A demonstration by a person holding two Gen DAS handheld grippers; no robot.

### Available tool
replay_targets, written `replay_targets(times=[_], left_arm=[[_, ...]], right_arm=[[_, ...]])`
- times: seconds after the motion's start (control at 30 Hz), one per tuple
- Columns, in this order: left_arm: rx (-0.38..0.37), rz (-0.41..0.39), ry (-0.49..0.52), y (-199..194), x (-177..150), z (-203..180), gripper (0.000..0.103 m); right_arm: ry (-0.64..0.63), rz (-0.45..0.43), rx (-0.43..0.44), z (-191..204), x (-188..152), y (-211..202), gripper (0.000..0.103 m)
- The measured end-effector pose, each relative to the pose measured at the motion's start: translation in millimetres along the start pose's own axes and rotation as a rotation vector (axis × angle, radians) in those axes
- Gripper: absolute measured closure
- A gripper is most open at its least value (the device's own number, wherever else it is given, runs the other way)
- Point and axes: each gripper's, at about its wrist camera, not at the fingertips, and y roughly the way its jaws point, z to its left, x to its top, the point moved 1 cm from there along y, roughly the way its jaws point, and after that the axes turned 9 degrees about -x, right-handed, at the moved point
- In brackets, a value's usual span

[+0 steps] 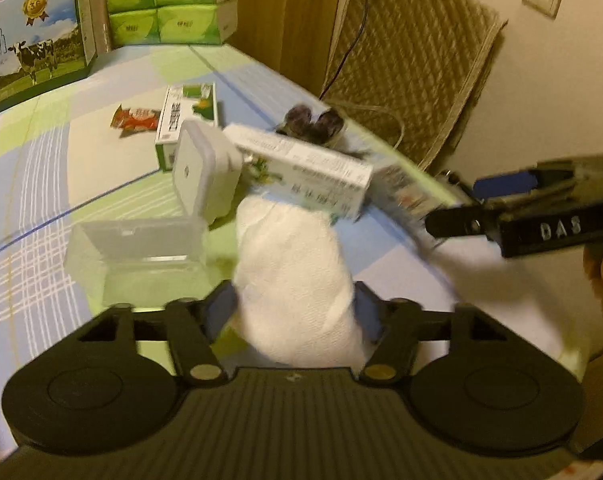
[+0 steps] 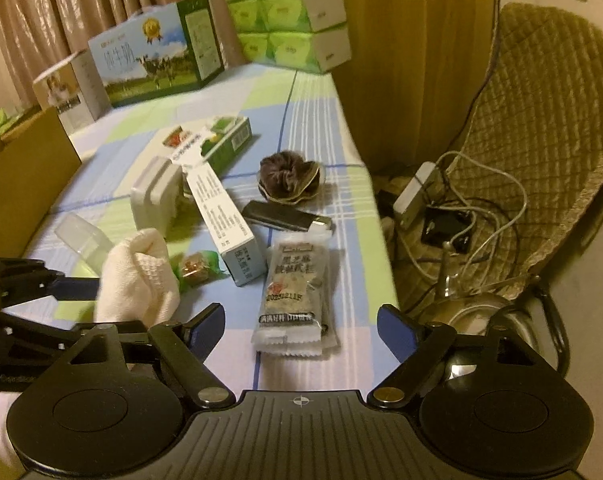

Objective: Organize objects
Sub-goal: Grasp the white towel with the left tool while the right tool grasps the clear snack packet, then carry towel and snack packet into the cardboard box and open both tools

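Note:
My left gripper is shut on a white cloth and holds it above the bed; the cloth also shows in the right wrist view. My right gripper is open and empty, just above a grey snack packet. Around them lie a long white-and-blue box, a white plug adapter, a clear plastic case, a wrapped candy, a black lighter-like stick and a brown scrunchie.
A green-white carton and a red wrapper lie farther back. Milk boxes and stacked tissue packs stand at the far edge. A cardboard box is at left. A chair with cables stands beside the bed's right edge.

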Motion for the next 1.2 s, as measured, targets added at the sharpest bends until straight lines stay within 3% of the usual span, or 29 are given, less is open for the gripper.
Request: replay_targets(times=[0.1,0.17,0.23,0.27,0.53,0.7,0.87,1.2], left_arm=[[0.005,-0.007,0.013,-4.4,-3.7,1.0,0.067],[0.01,-0.006,0.016,-10.9,-5.5,1.2,0.07],[0.013,-0.001,0.017,-14.2,-7.2,3.3,0.07],[0.012,-0.003,0.02,-15.1,-7.7,4.6,0.07],[0.046,0.017,0.047,-3.2,-2.3,2.1,0.052],[0.055,0.044,0.06,-5.2,0.2,-3.8,0.069],[0.056,0.057,0.057,-18.4,0.6,-7.1,0.072],[0.044,-0.028,0.047,-85.1,9.2,-16.8,0.072]], right_arm=[[-0.012,0.021,-0.001,3.8,2.3,16.5,0.038],[-0.028,0.019,-0.01,6.6,4.0,23.5,0.047],[-0.046,0.005,-0.033,9.2,4.9,24.8,0.065],[-0.045,0.004,-0.038,10.4,5.7,25.0,0.067],[-0.004,0.034,-0.03,9.7,-16.1,2.3,0.068],[0.032,0.054,-0.015,9.9,-26.4,-19.0,0.069],[0.046,0.034,0.001,17.7,-26.2,-43.6,0.069],[0.026,-0.078,0.04,49.1,0.2,-109.7,0.069]])
